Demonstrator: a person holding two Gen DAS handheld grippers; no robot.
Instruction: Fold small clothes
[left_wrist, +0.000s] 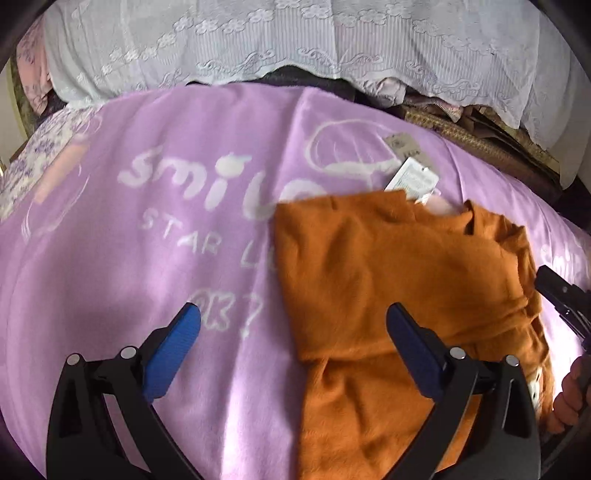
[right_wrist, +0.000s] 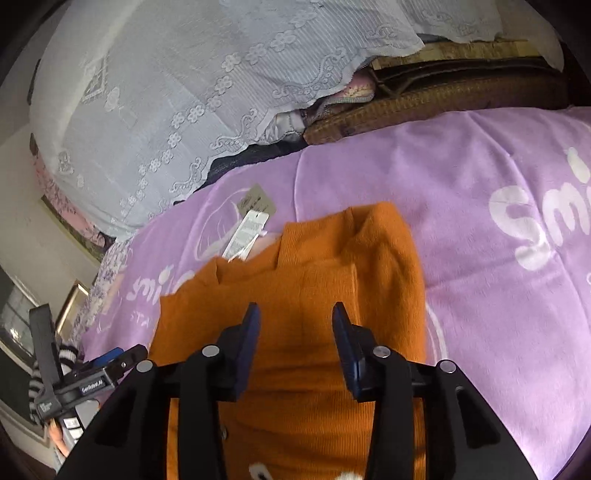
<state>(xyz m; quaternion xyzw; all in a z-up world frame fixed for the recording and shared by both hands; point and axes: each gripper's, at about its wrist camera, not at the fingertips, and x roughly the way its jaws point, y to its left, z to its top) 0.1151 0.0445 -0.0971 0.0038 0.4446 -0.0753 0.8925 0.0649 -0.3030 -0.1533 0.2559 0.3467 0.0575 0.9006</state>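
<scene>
An orange knit garment (left_wrist: 388, 280) lies partly folded on a purple blanket (left_wrist: 147, 258), with paper tags (left_wrist: 410, 177) at its collar end. It also shows in the right wrist view (right_wrist: 314, 280), tags (right_wrist: 247, 229) at its far left. My left gripper (left_wrist: 293, 314) is open above the garment's left edge, one finger over the blanket, one over the cloth. My right gripper (right_wrist: 295, 317) is open and empty just above the middle of the garment. The right gripper's tip (left_wrist: 554, 291) shows at the garment's right side.
A white lace cover (left_wrist: 295, 44) drapes over stacked things behind the blanket. A woven mat (right_wrist: 424, 99) lies at the back right. The left gripper's body (right_wrist: 88, 376) shows at the lower left of the right wrist view. A hand (left_wrist: 570, 398) shows at the right edge.
</scene>
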